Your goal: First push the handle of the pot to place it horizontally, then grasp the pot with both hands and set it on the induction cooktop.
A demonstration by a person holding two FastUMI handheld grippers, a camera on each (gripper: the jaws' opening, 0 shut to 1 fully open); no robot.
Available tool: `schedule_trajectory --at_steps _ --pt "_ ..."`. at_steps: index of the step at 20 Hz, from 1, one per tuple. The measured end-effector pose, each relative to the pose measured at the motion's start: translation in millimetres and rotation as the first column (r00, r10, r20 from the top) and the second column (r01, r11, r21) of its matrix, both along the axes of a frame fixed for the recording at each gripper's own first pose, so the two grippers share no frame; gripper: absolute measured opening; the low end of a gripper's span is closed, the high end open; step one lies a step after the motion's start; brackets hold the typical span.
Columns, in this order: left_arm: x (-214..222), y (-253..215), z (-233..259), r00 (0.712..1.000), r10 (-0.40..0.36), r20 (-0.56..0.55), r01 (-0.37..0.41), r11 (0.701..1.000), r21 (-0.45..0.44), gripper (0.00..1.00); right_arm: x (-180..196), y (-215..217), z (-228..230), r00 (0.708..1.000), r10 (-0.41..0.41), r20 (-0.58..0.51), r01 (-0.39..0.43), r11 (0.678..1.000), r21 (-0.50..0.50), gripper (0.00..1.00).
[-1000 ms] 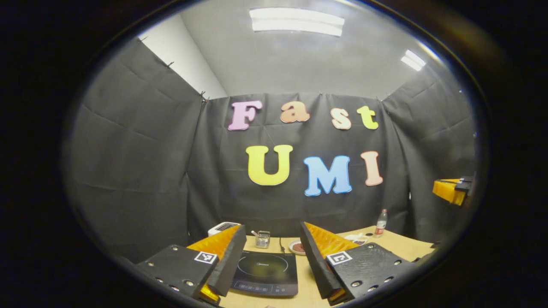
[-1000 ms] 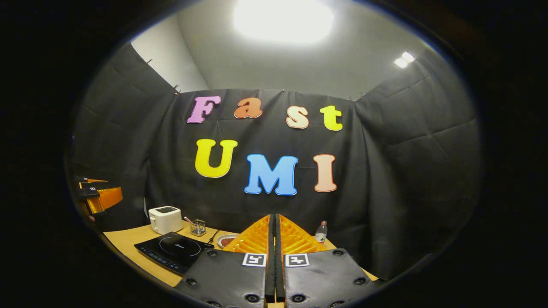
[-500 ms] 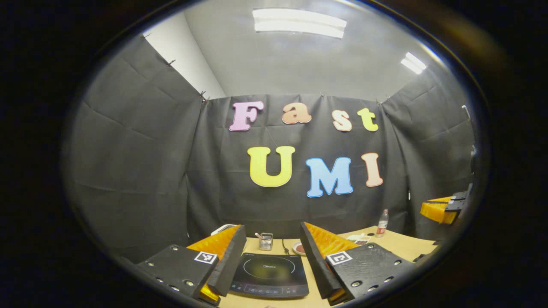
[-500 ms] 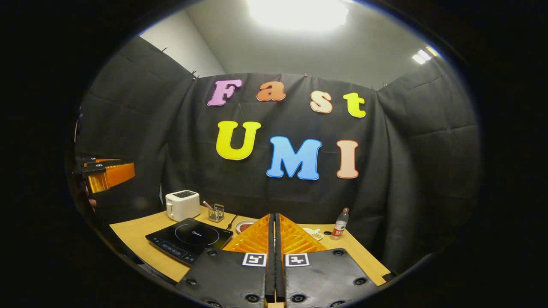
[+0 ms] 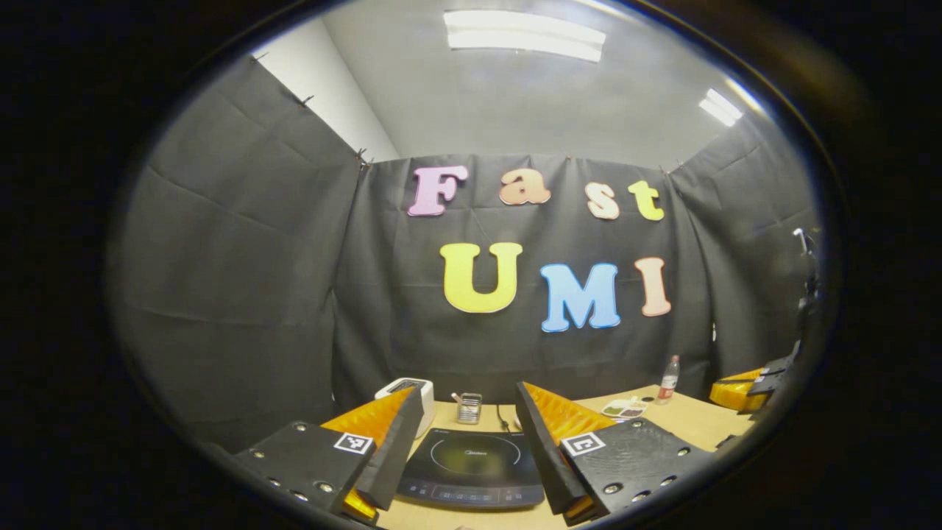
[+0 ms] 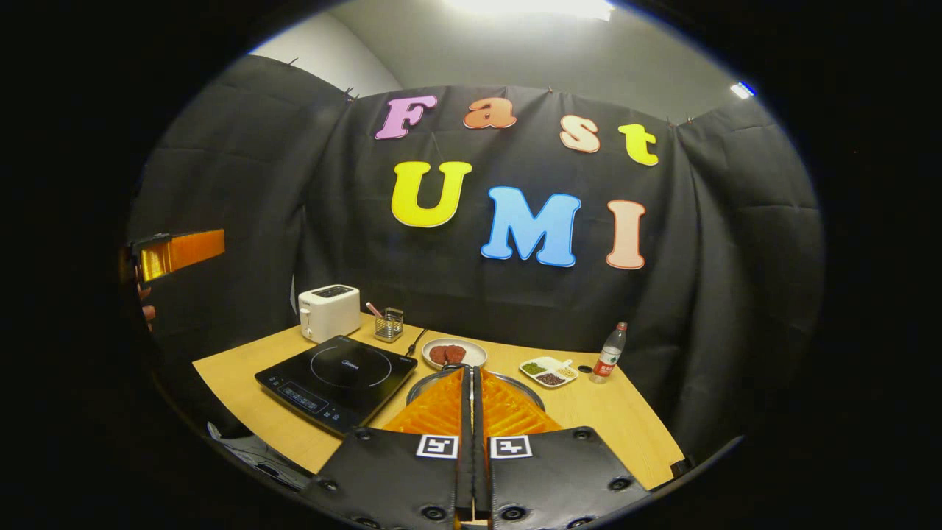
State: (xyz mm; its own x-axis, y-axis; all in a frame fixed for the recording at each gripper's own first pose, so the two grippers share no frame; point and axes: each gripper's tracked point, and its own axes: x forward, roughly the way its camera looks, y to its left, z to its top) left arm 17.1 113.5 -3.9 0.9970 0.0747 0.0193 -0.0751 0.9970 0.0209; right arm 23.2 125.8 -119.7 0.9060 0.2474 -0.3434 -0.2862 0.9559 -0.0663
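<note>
Left gripper (image 5: pixel 465 430), right gripper (image 6: pixel 472 390): orange ribbed fingers, black screwed plates, square markers

Setting: staged kitchen corner inside a recording booth. Black cloth walls (image 6: pixel 706 294) pinned along the top edge on 3 sides; plain ceiling with strip lights (image 5: pixel 524 35). 1 wooden tabletop (image 6: pixel 625 427) bearing kitchen goods: induction cooktop (image 6: pixel 338 379), white toaster (image 6: pixel 329 312), wire utensil holder (image 6: pixel 388 324), plate of food (image 6: pixel 453 353), divided condiment dish (image 6: pixel 548 371), water bottle (image 6: pixel 609 354).
</note>
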Motion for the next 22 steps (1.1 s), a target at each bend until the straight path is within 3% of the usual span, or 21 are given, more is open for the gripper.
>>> schedule_trajectory --at_steps 7,12,14,18,22 --pt "17 -13 -5 0.999 0.051 -0.007 -0.051 0.999 0.004 0.75 13 3 -57 0.985 0.095 -0.141 -0.097 0.995 -0.008 0.02" --pt "29 -25 -11 0.996 0.085 -0.02 -0.084 0.996 0.019 0.77 20 4 -93 0.958 0.166 -0.235 -0.17 0.986 0.004 0.02" --pt "31 -29 -11 0.995 0.101 -0.025 -0.1 0.995 0.03 0.74 20 5 -113 0.937 0.194 -0.289 -0.2 0.98 0.01 0.02" --pt "33 -28 -18 0.99 0.136 -0.041 -0.134 0.99 0.044 0.77 19 6 -146 0.895 0.234 -0.379 -0.248 0.969 0.012 0.02" --pt "35 -28 -22 0.984 0.167 -0.054 -0.165 0.985 0.05 0.75 10 9 -183 0.829 0.269 -0.49 -0.301 0.954 0.015 0.02"
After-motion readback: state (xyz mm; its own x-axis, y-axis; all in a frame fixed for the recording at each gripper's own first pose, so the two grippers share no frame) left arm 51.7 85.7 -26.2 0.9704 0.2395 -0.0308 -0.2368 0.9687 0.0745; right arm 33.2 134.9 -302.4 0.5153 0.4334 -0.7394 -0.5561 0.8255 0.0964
